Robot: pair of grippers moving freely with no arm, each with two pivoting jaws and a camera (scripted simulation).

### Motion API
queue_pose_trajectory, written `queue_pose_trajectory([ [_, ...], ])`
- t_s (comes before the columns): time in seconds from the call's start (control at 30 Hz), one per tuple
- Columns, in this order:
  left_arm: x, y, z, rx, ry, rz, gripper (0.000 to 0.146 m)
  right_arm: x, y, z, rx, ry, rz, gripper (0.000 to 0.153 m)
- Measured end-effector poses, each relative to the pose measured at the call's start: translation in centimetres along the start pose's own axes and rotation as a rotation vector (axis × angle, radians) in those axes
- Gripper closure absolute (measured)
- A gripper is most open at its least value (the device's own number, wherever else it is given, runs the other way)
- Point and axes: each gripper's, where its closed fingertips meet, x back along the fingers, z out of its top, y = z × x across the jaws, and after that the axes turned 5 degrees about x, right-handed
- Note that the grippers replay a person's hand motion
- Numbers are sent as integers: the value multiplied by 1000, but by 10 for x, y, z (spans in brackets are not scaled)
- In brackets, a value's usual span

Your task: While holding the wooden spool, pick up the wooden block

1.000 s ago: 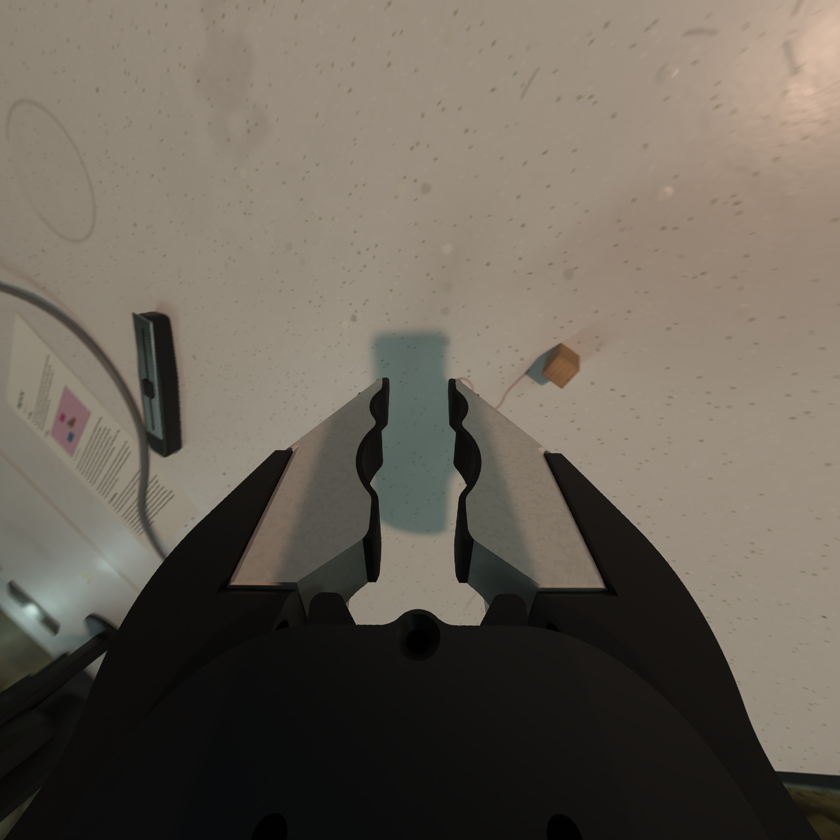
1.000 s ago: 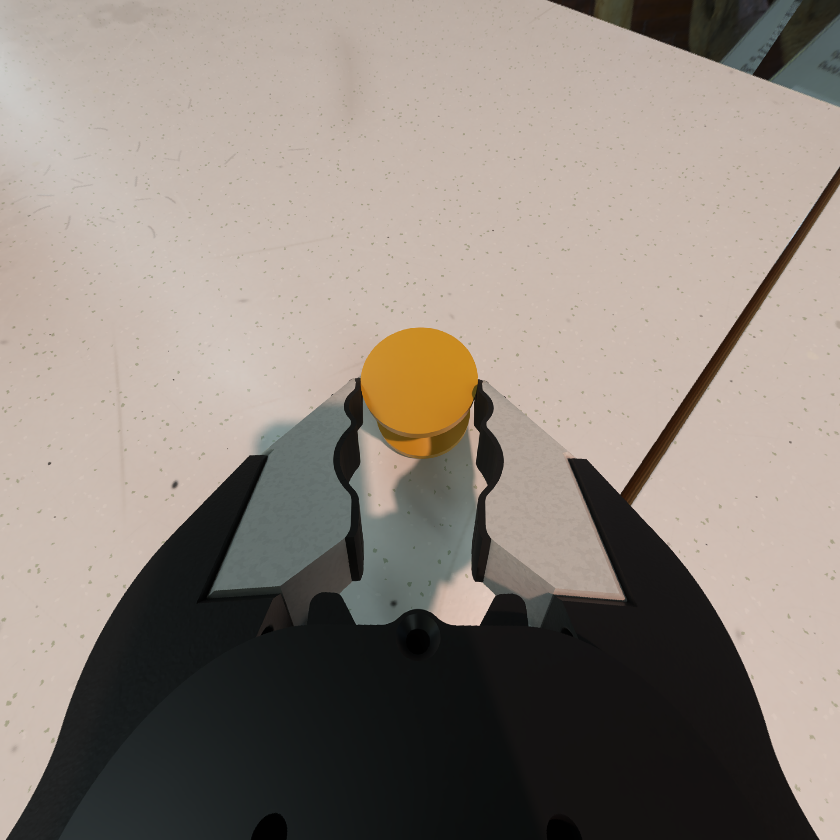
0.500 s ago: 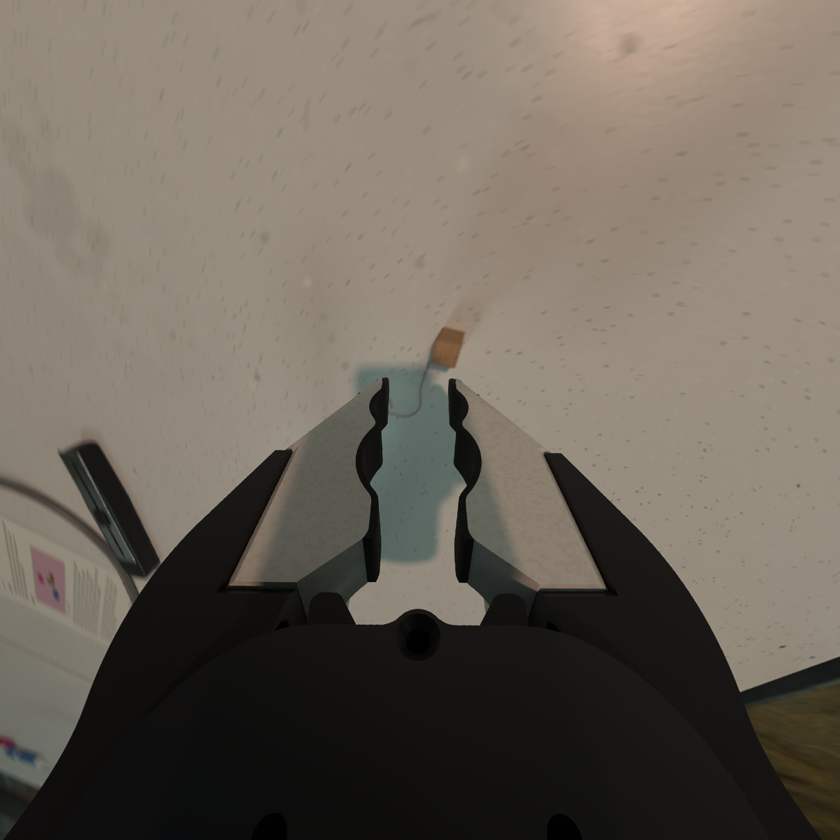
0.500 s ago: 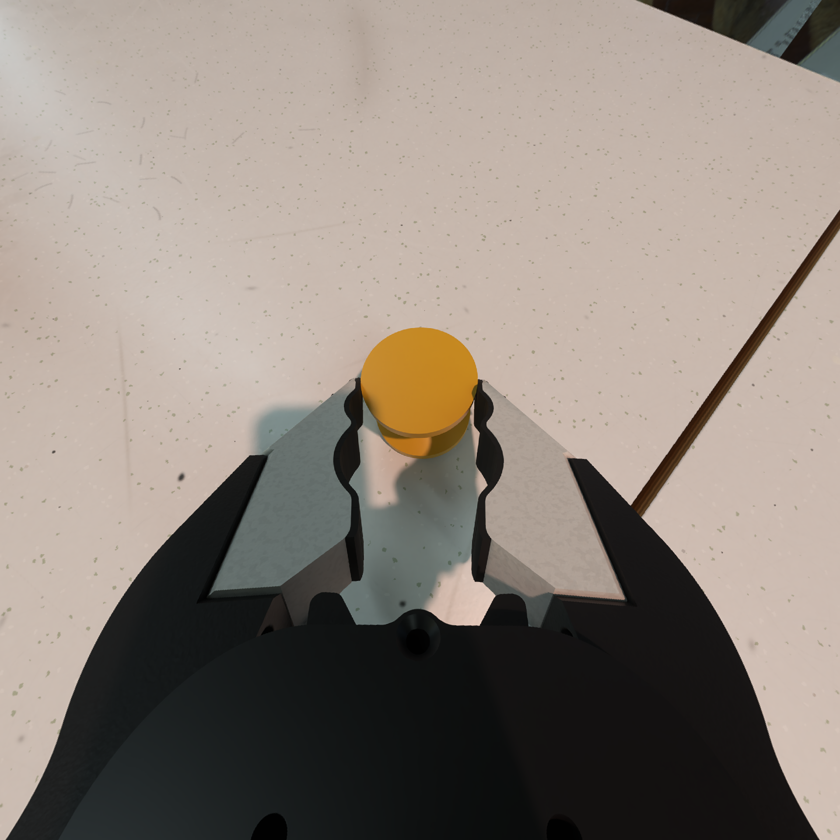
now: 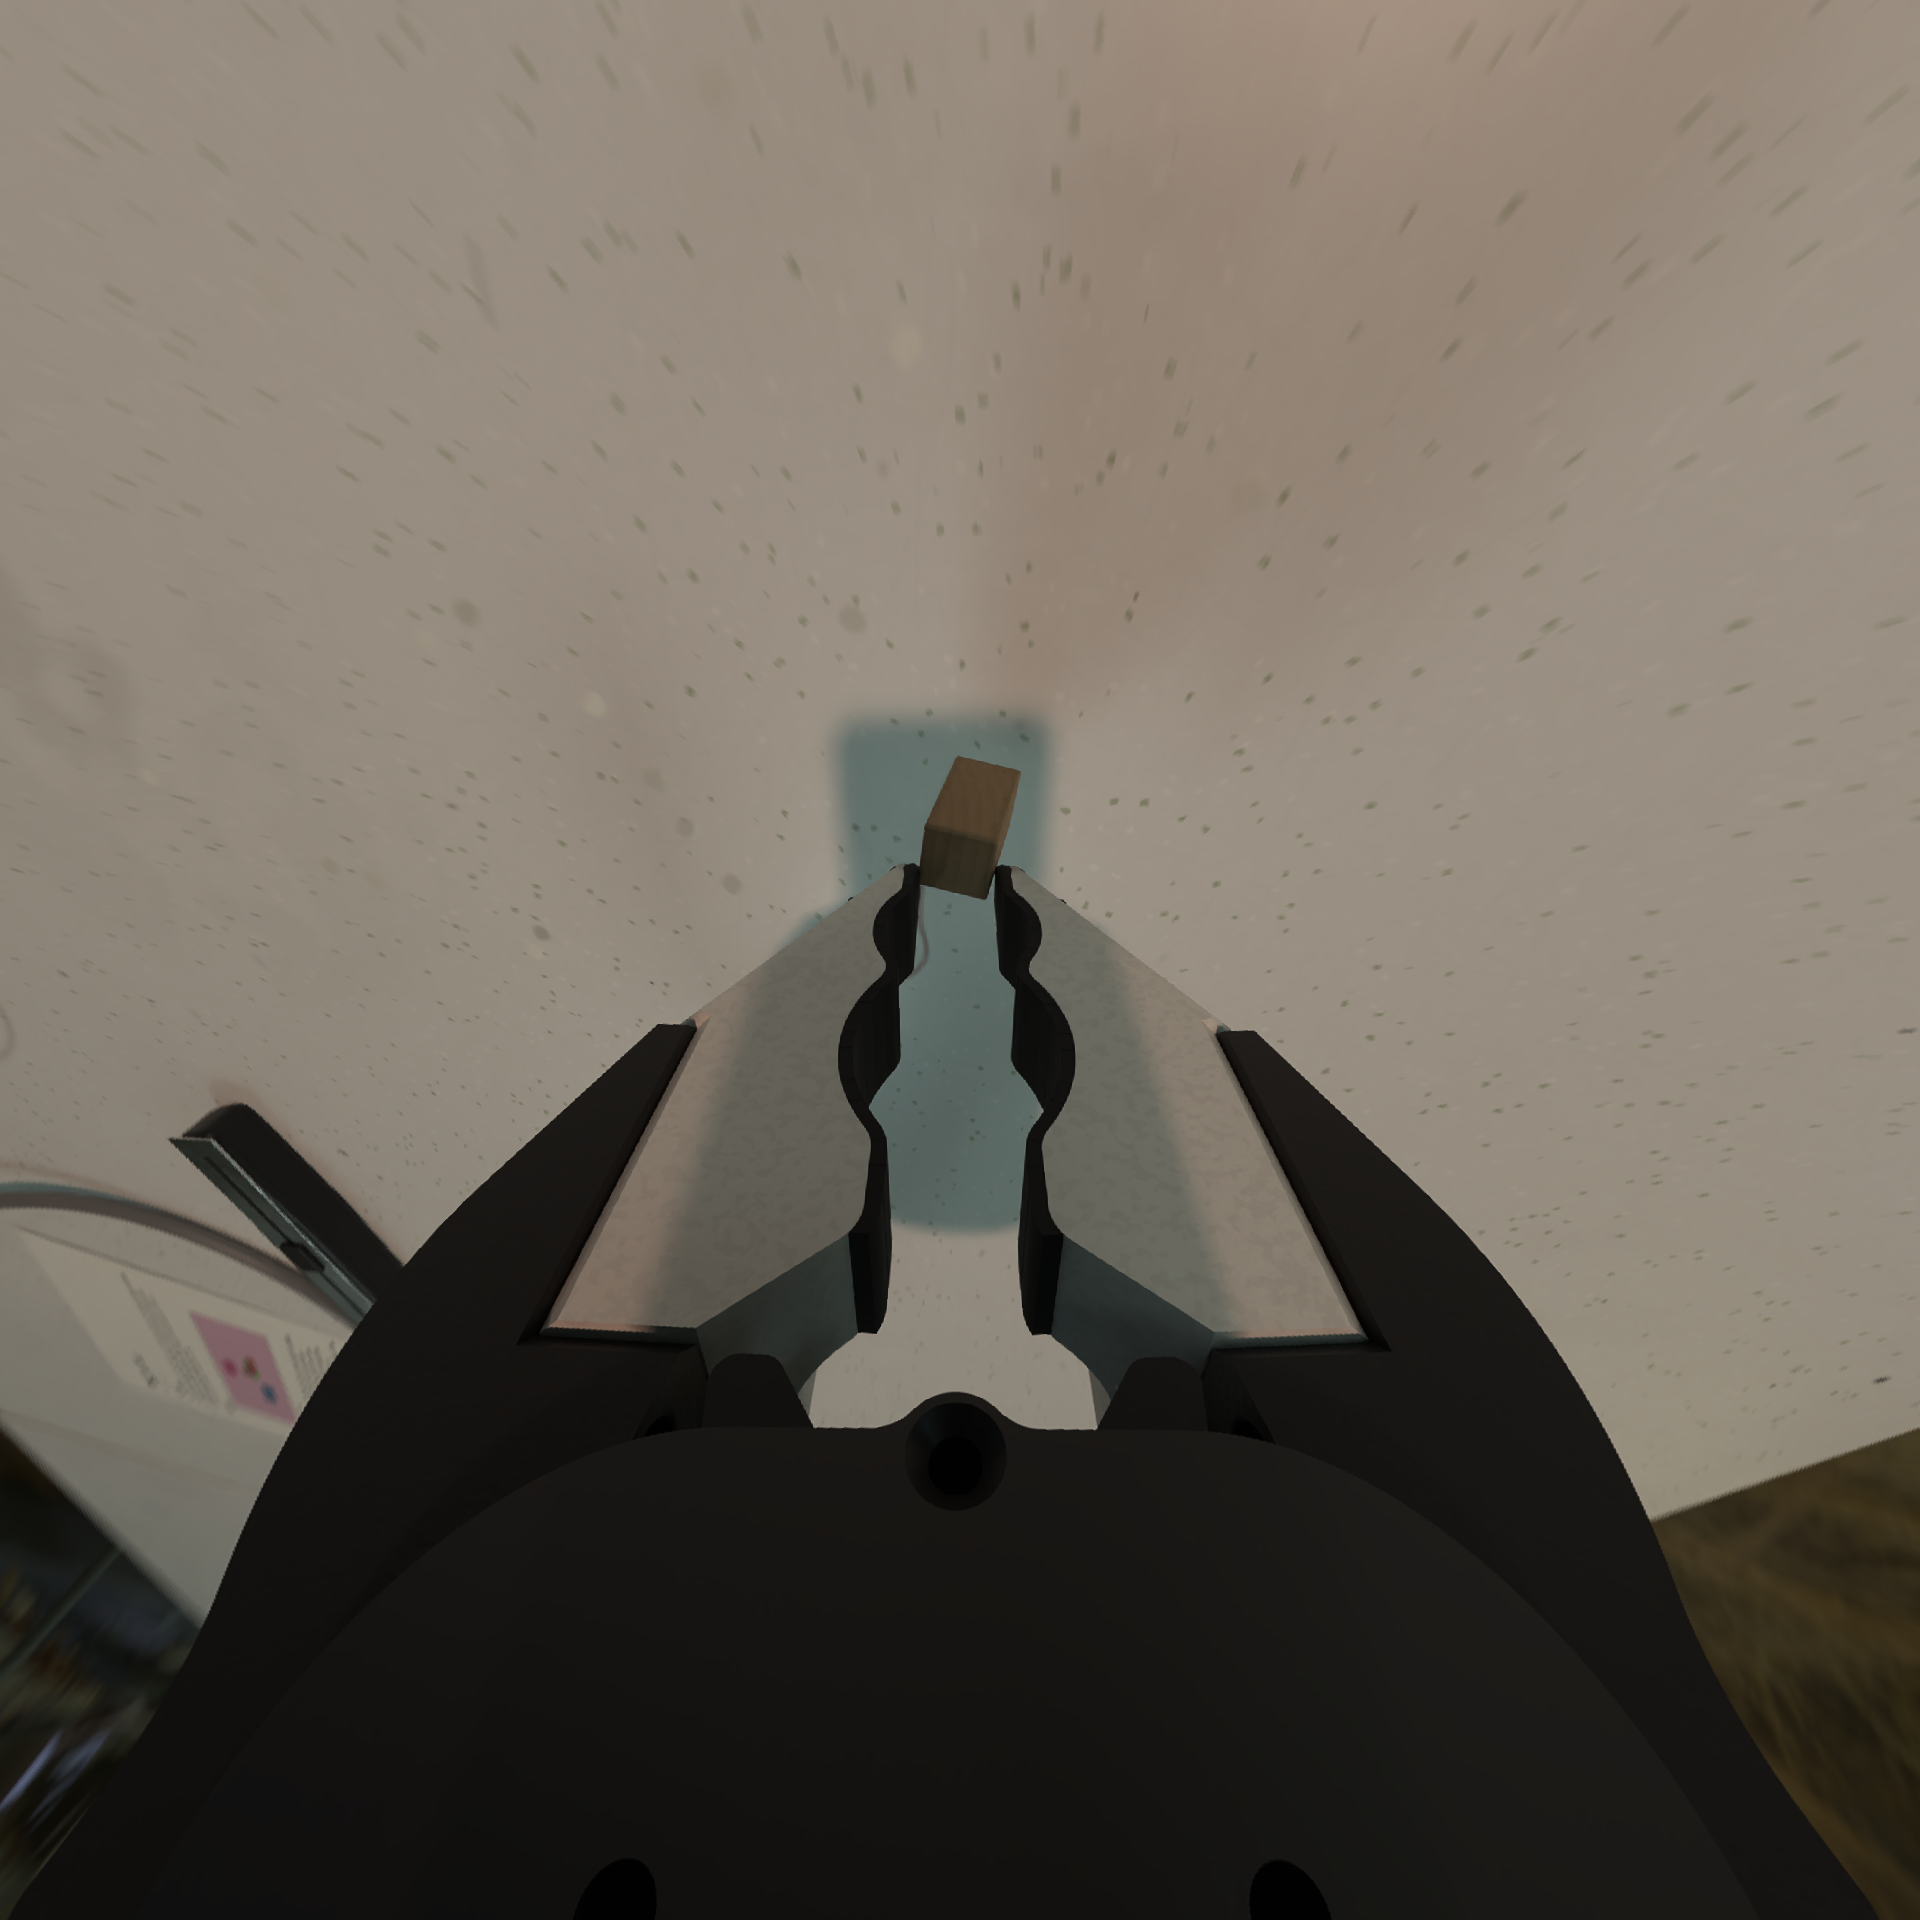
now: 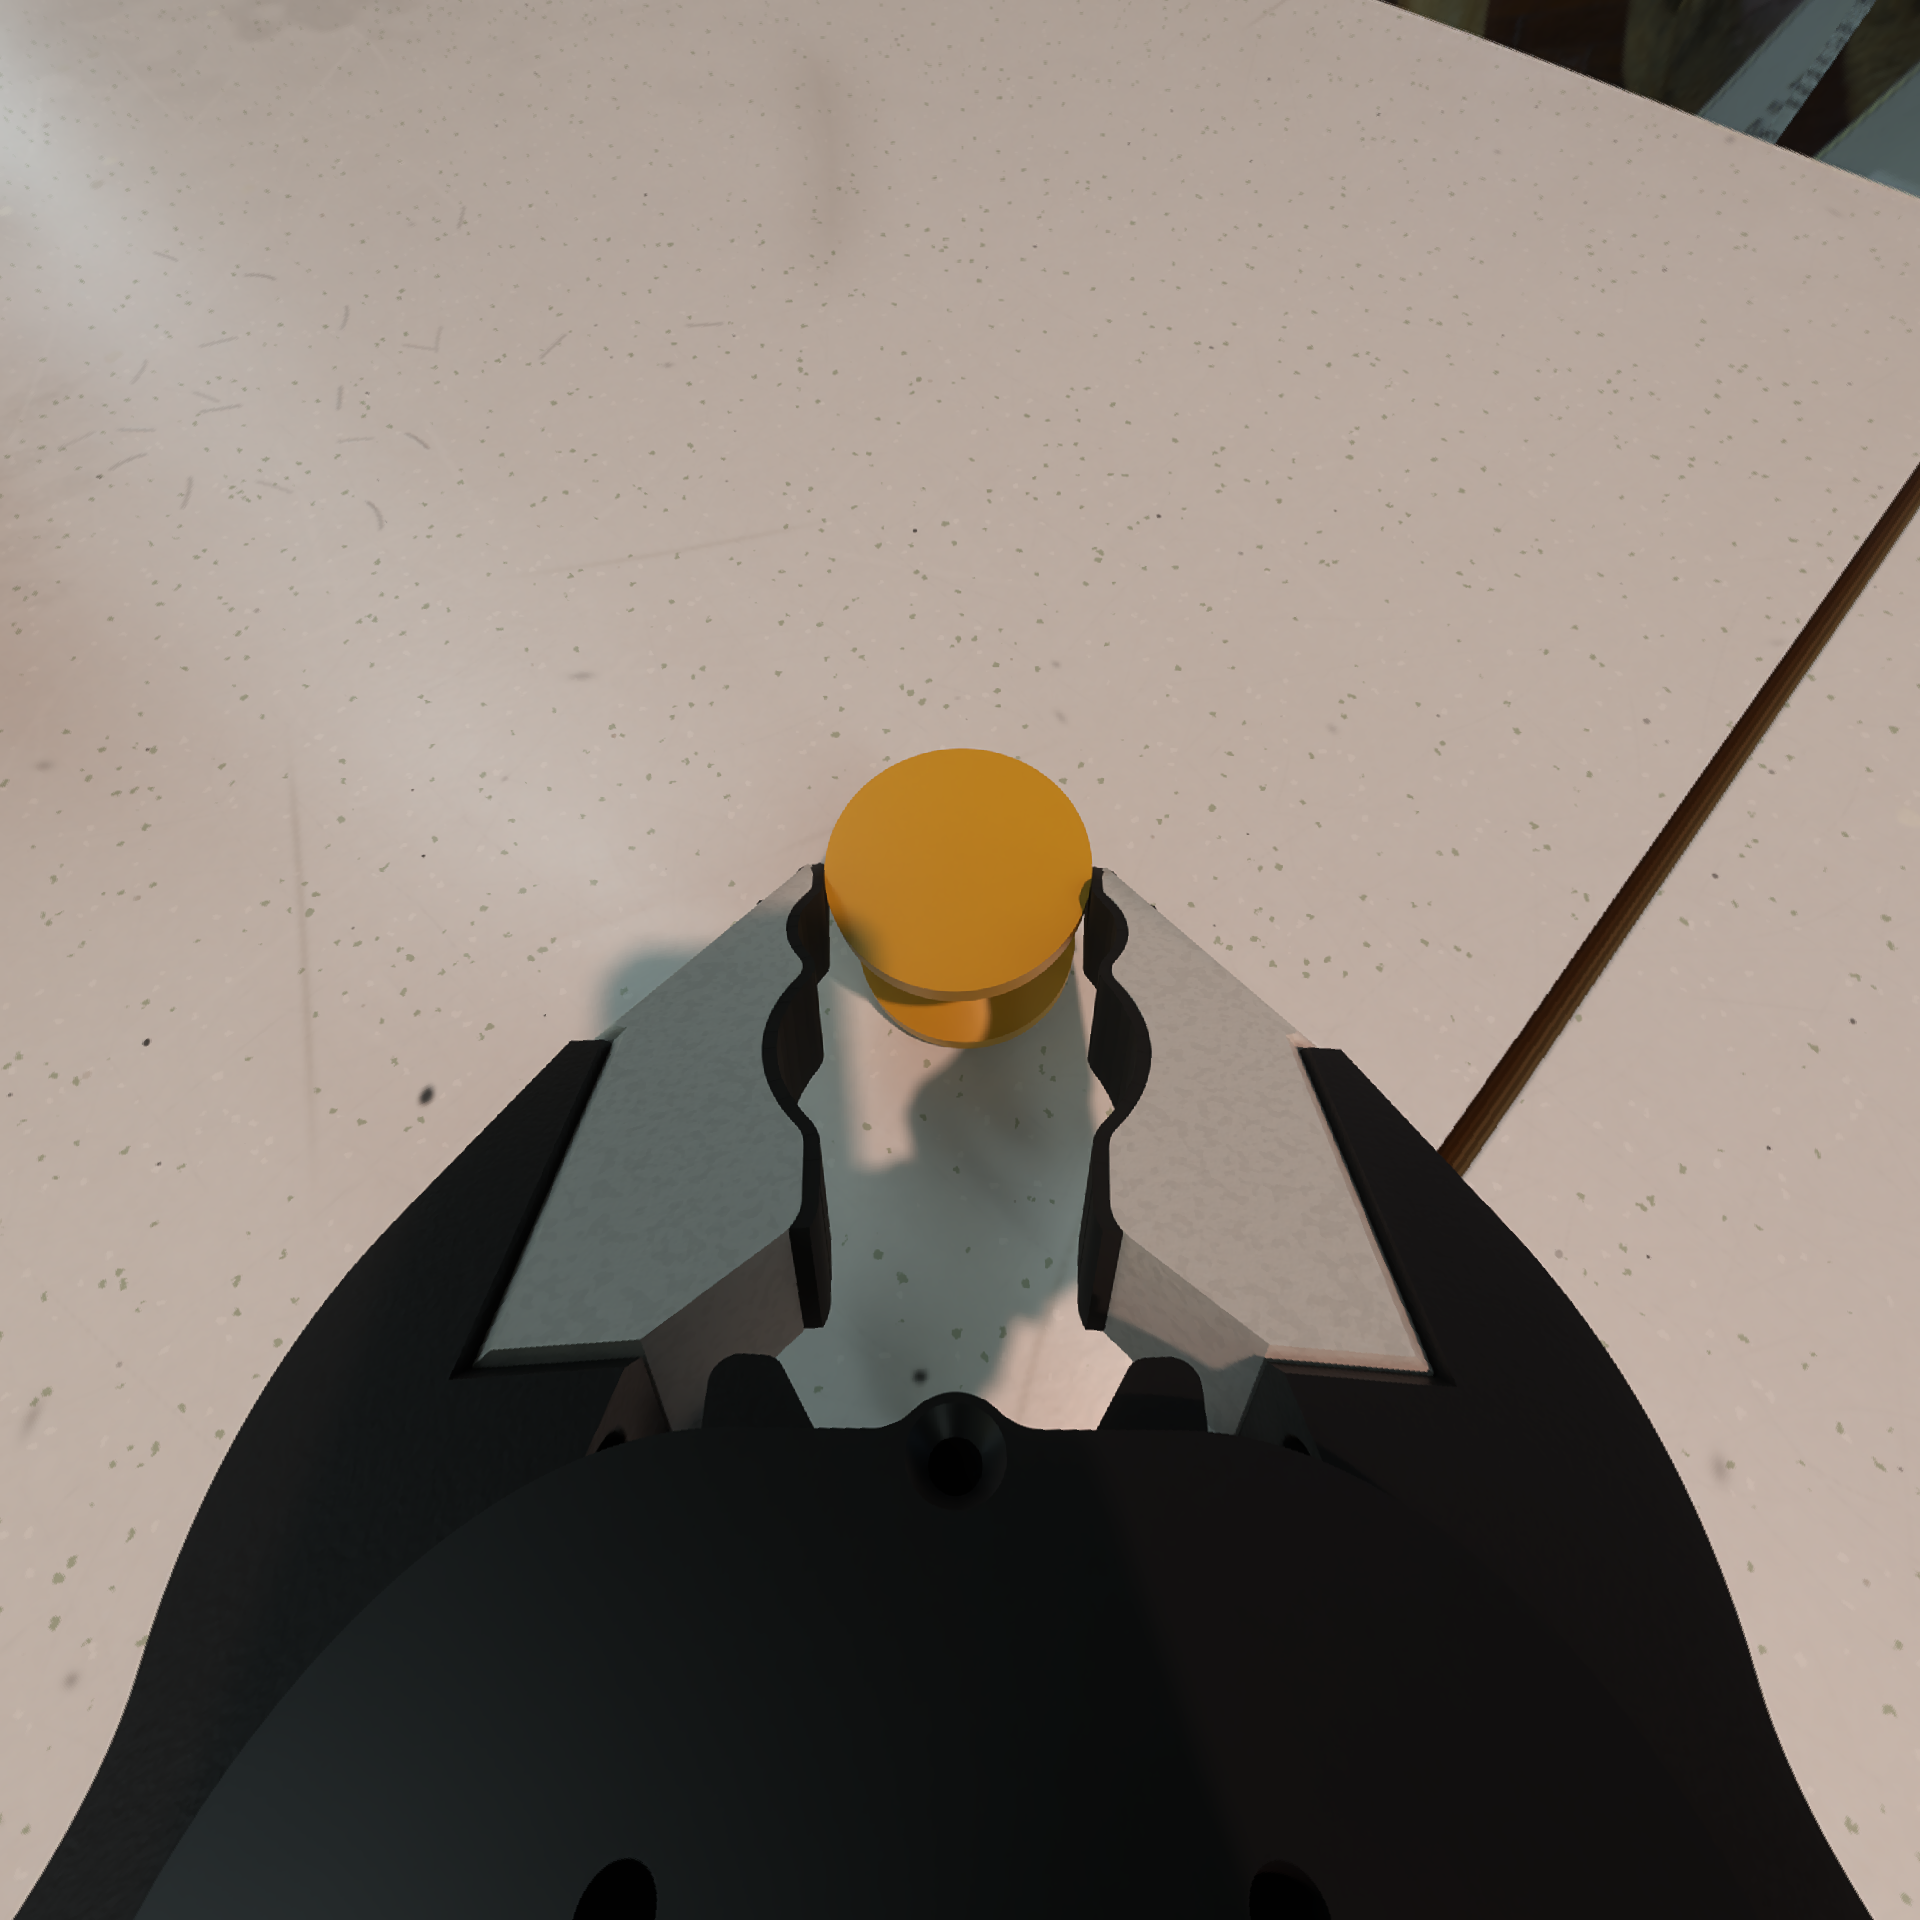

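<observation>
A small wooden block point(image 5: 968, 825) lies on the speckled table, just beyond the tips of my left gripper point(image 5: 956, 885). The left jaws stand open, above the table, with the block in line with the gap and nothing between the fingers. A thin thread point(image 5: 921, 933) lies by the left fingertip. My right gripper point(image 6: 956, 883) is shut on an orange wooden spool point(image 6: 958, 883), gripped at its round top flange between the fingertips and held above the table.
A flat black bar point(image 5: 272, 1193), a grey cable point(image 5: 156, 1226) and a printed sheet point(image 5: 208, 1361) lie at lower left in the left wrist view. The table edge point(image 5: 1766, 1475) shows at lower right. A dark seam point(image 6: 1683, 821) crosses the table right of the spool.
My left gripper has swung and moved toward the block, which now sits centred just past the fingertips. The right gripper keeps the spool, nearly still.
</observation>
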Motion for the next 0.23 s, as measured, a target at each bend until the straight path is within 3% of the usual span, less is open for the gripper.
queue_pose_trajectory([
  [0.1, 34, -5, 17, 33, 184, 29, 132, -1, -2, 1, 11, 0, 1, 103],
  [0.23, 89, -18, 54, 80, 455, 169, 132, -1, -3, 2, 16, -1, 2, 103],
])
